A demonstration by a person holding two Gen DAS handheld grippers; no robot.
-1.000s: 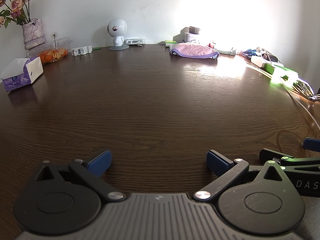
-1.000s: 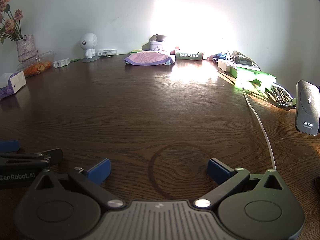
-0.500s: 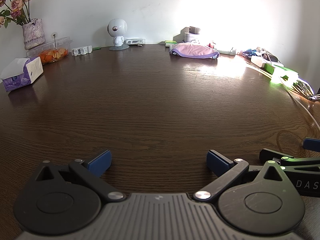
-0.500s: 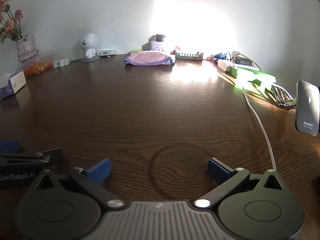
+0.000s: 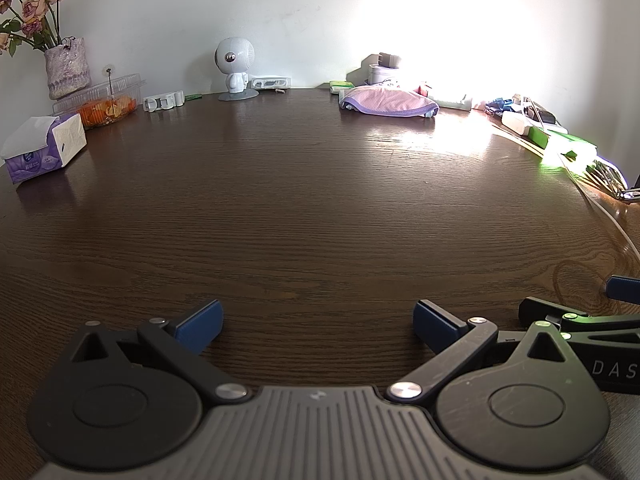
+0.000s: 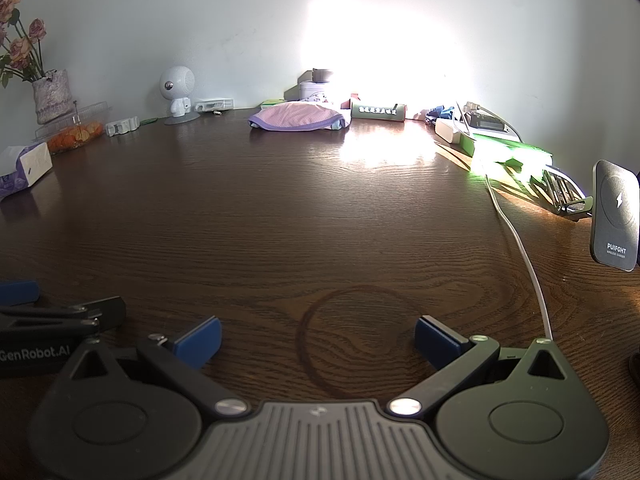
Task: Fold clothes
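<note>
Both the left gripper (image 5: 316, 322) and right gripper (image 6: 318, 338) are sitting released, empty, at the dark wooden tabletop's (image 5: 320, 208) near edge; the pink, purple-trimmed fabric garment (image 5: 387, 101) is lying at the far edge, and reaching risks snagging the white cable (image 6: 520, 248).

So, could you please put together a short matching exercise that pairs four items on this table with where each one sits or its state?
Column one:
1. pink garment
2. tissue box
3. wireless charger
4. left gripper

Column two:
A. open, holding nothing
B. far side of the table, near the wall
C. left edge of the table
D. upright at the right edge, by the white cable

Pairs: 1-B, 2-C, 3-D, 4-A
</note>
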